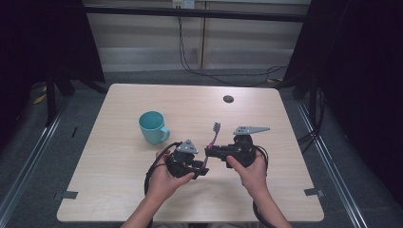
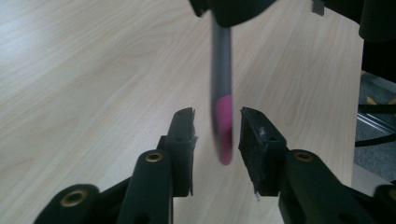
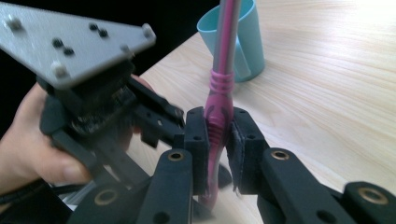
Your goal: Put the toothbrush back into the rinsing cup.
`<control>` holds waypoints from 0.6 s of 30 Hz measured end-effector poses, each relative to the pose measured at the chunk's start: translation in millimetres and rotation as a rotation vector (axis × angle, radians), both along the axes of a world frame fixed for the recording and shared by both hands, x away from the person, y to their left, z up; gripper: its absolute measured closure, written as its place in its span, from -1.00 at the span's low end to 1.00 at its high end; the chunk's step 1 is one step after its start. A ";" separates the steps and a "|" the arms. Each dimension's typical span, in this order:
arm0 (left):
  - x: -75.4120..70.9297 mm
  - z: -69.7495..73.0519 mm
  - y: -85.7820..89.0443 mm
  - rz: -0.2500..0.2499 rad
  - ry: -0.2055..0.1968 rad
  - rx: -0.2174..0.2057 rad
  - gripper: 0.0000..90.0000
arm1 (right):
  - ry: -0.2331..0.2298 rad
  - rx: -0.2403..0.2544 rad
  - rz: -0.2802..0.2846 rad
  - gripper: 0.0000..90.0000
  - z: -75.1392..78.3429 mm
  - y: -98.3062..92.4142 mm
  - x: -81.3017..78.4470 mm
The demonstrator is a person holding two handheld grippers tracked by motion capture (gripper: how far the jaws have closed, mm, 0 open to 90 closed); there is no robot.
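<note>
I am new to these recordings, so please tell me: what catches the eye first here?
First, the pink and grey toothbrush held up near the table's middle: the right gripper is shut on its pink handle, while the left gripper stands open around its end. Next, the teal mug, standing upright to their left.

Left hand-held gripper [image 1: 202, 167] gripped in the left hand [image 1: 164, 178], aimed toward the right one, jaws parted, pads touching nothing (a gap shows on both sides in the left gripper view). Right hand-held gripper [image 3: 219, 144] gripped in the right hand [image 1: 252, 173], aimed leftward, jaws pressed together. Both forearms entering from the bottom edge, hands close together, nearly meeting.
</note>
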State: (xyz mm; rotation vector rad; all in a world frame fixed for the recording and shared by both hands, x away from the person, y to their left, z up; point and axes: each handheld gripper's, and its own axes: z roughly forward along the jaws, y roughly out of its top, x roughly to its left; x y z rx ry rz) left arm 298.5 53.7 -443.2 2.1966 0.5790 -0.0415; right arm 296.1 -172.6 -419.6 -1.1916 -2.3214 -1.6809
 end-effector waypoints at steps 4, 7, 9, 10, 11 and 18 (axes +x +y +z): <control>3.7 5.1 8.6 0.015 -0.006 -0.016 0.32 | -0.016 -0.023 -0.018 0.76 1.6 -5.6 -0.6; 7.0 10.5 15.5 0.030 -0.007 -0.039 0.29 | -0.024 -0.035 -0.023 0.76 1.9 -8.0 -0.9; 8.2 12.7 17.6 0.034 -0.007 -0.047 0.27 | -0.021 -0.038 -0.025 0.76 1.9 -8.4 -1.2; 10.0 16.3 20.3 0.042 -0.013 -0.055 0.27 | -0.022 -0.044 -0.027 0.76 1.8 -8.7 -1.3; 11.4 18.9 22.1 0.047 -0.019 -0.059 0.24 | -0.023 -0.047 -0.025 0.76 1.4 -9.0 -1.3; 19.5 38.6 27.5 0.059 -0.035 -0.084 0.24 | -0.024 -0.067 -0.009 0.76 0.8 -5.8 -1.2</control>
